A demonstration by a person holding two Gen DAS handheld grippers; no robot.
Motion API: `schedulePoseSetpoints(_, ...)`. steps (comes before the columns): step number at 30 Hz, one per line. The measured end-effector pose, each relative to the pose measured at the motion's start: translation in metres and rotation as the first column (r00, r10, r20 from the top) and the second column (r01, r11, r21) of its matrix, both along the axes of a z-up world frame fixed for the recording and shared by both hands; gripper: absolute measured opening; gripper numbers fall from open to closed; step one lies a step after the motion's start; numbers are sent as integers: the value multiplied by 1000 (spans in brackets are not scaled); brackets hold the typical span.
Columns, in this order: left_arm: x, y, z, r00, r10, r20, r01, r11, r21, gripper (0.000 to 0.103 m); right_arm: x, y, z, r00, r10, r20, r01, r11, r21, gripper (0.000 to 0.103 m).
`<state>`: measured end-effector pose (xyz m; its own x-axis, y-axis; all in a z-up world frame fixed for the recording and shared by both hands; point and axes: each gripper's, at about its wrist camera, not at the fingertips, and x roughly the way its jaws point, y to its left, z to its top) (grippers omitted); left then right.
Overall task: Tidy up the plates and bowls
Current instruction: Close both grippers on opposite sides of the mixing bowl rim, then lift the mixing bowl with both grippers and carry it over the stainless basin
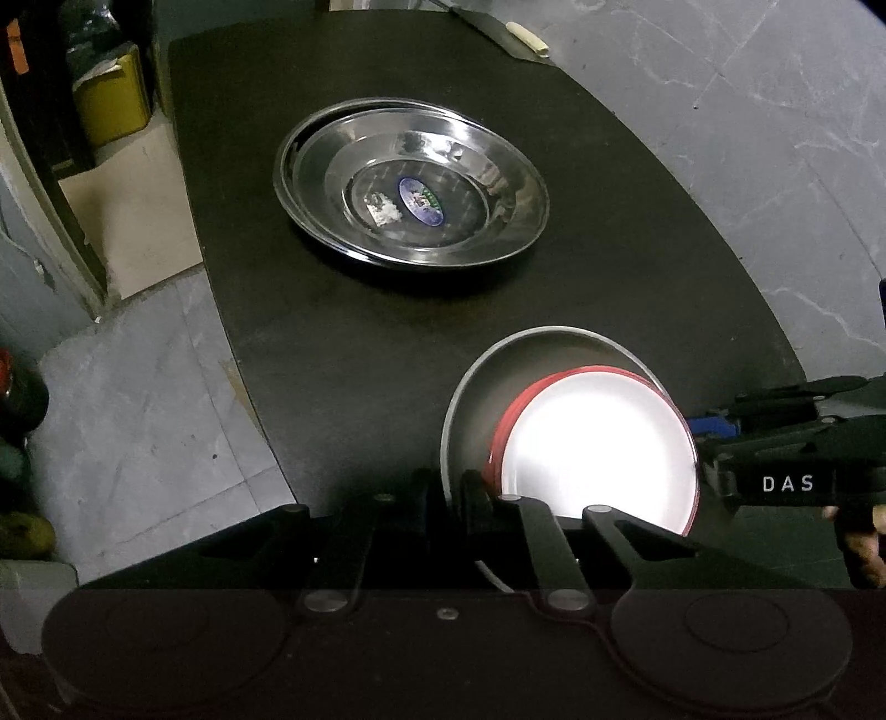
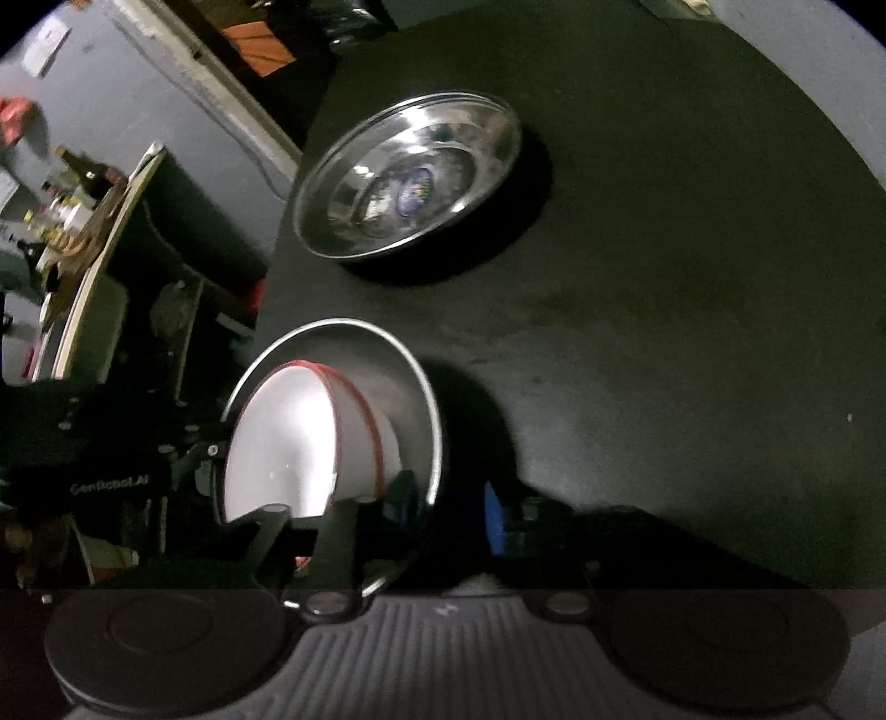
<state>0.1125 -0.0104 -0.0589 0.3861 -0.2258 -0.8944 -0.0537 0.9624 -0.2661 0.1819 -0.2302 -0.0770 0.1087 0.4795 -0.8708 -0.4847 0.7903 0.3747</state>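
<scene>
A grey metal bowl (image 1: 482,399) (image 2: 412,387) stands near the front of the black table, with a white bowl with a red outside (image 1: 598,443) (image 2: 299,437) lying tilted inside it. My left gripper (image 1: 451,493) (image 2: 216,459) is shut on the grey bowl's left rim, one finger inside and one outside. On the opposite rim my right gripper (image 2: 448,509) (image 1: 709,437) is shut too, its blue pad (image 2: 495,520) on the outside. Further back sits a stack of shiny steel plates (image 1: 410,194) (image 2: 410,188), apart from both grippers.
The black table (image 1: 609,277) ends at grey tiled floor (image 1: 138,399) on the left. A knife (image 1: 498,27) lies at the far edge. A yellow container (image 1: 111,94) stands beyond the table's left corner, and a cluttered shelf (image 2: 66,210) is at the left.
</scene>
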Motion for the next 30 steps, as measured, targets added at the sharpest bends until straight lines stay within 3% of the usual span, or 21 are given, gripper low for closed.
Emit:
schedulePoseSetpoints(3, 1, 1, -3, 1000, 3, -10, -3, 1000, -13, 14, 3, -3, -3, 999, -13, -34, 14, 999, 34, 23)
schedulePoseSetpoints(8, 3, -1, -6, 1000, -4, -27, 3, 1000, -22, 12, 8, -9, -11, 994, -39, -105, 48, 995, 92, 21)
schedulePoseSetpoints(10, 5, 0, -6, 1000, -2, -30, 1, 999, -34, 10, 8, -9, -10, 993, -36, -109, 47, 994, 98, 16)
schedulePoseSetpoints(15, 7, 2, -7, 999, 7, -46, -9, 999, -44, 10, 12, -12, -14, 984, -66, -164, 86, 989, 123, 15)
schedulePoseSetpoints(25, 21, 8, -5, 995, 50, -89, -57, 995, -84, 7, 26, -23, -31, 928, -171, -330, 233, 960, 157, 14)
schedulePoseSetpoints(30, 25, 14, -1, 993, 68, -99, -78, 991, -108, 7, 31, -22, -33, 915, -194, -353, 264, 951, 161, 14)
